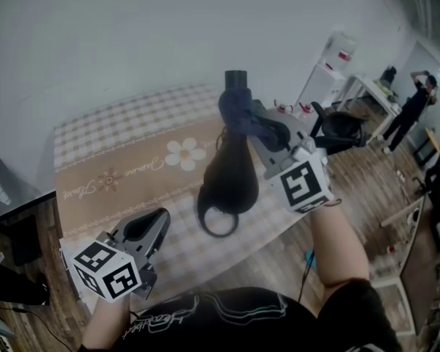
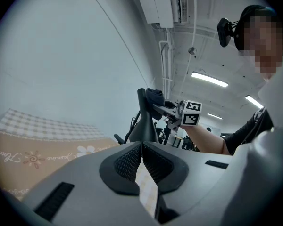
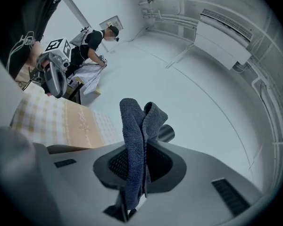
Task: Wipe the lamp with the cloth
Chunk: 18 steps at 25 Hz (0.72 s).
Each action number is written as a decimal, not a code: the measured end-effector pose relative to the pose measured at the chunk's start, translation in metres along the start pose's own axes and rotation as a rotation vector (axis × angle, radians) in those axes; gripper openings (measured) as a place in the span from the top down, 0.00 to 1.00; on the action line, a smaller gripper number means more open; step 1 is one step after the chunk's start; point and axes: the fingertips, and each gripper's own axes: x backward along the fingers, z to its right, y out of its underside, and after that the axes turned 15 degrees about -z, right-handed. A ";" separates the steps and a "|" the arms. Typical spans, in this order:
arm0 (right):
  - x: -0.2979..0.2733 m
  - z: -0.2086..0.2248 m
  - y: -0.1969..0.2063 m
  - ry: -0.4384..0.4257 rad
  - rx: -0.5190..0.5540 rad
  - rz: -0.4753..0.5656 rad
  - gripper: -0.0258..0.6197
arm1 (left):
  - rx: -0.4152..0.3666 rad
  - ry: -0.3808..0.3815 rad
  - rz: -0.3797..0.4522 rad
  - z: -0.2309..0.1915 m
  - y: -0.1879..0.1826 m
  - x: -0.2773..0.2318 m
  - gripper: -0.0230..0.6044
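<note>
Lamp (image 1: 227, 174) (black) stands beside cloth (image 3: 134, 145) pinched in right gripper (image 1: 258, 123) fingers; left gripper (image 2: 141, 147) fingers closed, empty.

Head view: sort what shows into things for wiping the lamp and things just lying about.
For the job: lamp; cloth, clamped in the right gripper; left gripper, shut and empty.

Just about: flowered tablecloth, water dispenser, office chair, person standing at the back.

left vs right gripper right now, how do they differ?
The right gripper is shut on the blue cloth; the left gripper is shut on nothing. The right is raised by the lamp top; the left sits low near the table edge. Both carry marker cubes.
</note>
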 end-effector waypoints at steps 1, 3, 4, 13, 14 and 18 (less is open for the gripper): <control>0.001 -0.006 0.001 -0.011 0.002 0.001 0.88 | 0.001 -0.002 -0.002 0.002 0.001 0.000 0.95; 0.004 -0.017 0.005 -0.032 0.009 -0.002 0.88 | 0.000 -0.005 -0.003 0.006 0.003 0.000 0.95; 0.007 -0.023 0.007 -0.041 0.019 -0.007 0.88 | 0.001 -0.008 -0.002 0.009 0.004 0.001 0.95; 0.028 -0.081 0.032 -0.127 0.124 -0.022 0.87 | 0.044 -0.053 -0.002 0.033 0.015 0.000 0.95; 0.030 -0.086 0.034 -0.136 0.135 -0.019 0.87 | 0.050 -0.059 -0.001 0.037 0.016 -0.001 0.95; 0.038 -0.101 0.040 -0.182 0.153 -0.010 0.88 | 0.077 -0.081 -0.001 0.048 0.024 -0.001 0.95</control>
